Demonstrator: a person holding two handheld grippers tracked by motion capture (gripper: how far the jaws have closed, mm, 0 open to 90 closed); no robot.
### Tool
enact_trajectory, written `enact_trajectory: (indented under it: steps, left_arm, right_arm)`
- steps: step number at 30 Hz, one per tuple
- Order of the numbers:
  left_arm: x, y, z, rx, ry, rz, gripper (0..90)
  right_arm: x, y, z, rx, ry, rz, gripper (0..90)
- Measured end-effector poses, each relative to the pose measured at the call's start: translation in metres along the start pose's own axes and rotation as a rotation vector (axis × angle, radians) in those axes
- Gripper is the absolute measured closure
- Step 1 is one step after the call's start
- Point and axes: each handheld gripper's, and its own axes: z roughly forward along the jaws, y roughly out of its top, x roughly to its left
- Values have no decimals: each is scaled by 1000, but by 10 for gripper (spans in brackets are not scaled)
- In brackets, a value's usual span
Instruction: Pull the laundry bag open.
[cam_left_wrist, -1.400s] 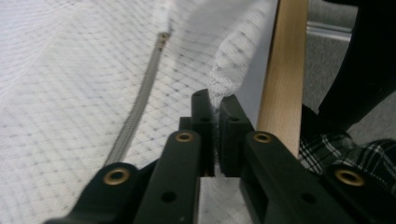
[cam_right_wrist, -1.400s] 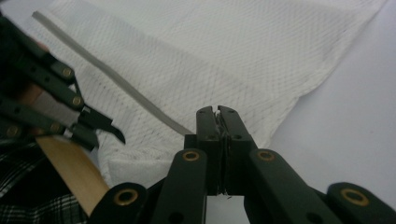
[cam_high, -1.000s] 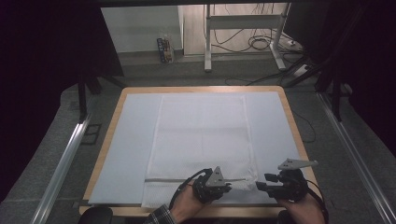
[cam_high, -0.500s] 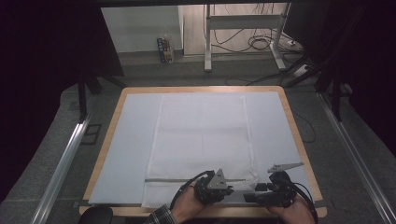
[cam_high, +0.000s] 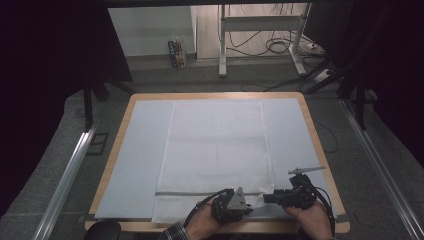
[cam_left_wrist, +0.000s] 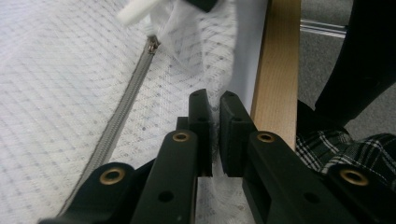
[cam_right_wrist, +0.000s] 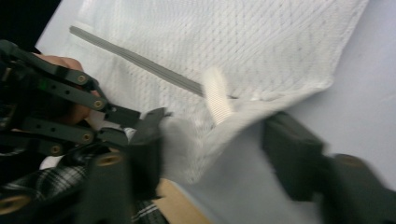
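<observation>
Left gripper: jaws pressed almost together, pinching a fold of the white mesh laundry bag at its near hem; a thin ridge of the netting stands up between the pads in the left gripper view. Grey zipper of the bag runs just beside this gripper, on the side away from the wooden table edge, and ends at its metal pull further ahead of the jaws.

Right gripper: jaws part spread and have just been closing; the lifted near corner of the bag, with a white ribbed tab, lies between them. Blur hides whether the pads touch the cloth.

High view: both grippers at the near table edge, left gripper and right gripper close together, tips facing each other across the bag's near right corner. Most of the bag lies flat beyond them on the pale blue table cover. Left hand and right hand come in from the near side; a plaid sleeve shows on the left forearm.
</observation>
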Motion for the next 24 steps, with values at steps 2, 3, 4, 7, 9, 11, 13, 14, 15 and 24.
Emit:
enact_trajectory:
  steps: [2, 3, 4, 7, 9, 11, 13, 14, 15, 24]
  left_arm:
    - [0, -1, 1, 0, -10, 2, 837]
    - [0, -1, 2, -2, -21, -1, 823]
    - [1, -1, 2, -3, -33, -4, 808]
    - [3, -1, -1, -25, -46, -32, 726]
    - [7, 0, -7, -33, -48, -34, 667]
    - [12, 0, -13, -43, -46, -51, 608]
    - [20, 0, -21, -61, -37, -79, 577]
    - [23, 1, -24, -68, -36, -98, 566]
    - [28, 3, -26, -69, -34, -117, 549]
    - [67, 29, -14, -44, -16, -174, 430]
  right_arm:
    - [0, 1, 1, 2, -12, -5, 544]
    - [0, 0, 2, 20, -32, -30, 693]
    - [0, 0, 3, 30, -35, -46, 746]
    - [1, -4, 4, 46, -34, -67, 835]
    - [2, -5, 4, 48, -41, -84, 844]
    - [1, -6, 2, 49, -41, -101, 848]
    - [1, -7, 2, 50, -41, -115, 850]
    - [0, -8, 2, 53, -40, -122, 850]
    - [0, -8, 2, 51, -39, -129, 851]
    - [5, -10, 2, 59, -79, -186, 850]
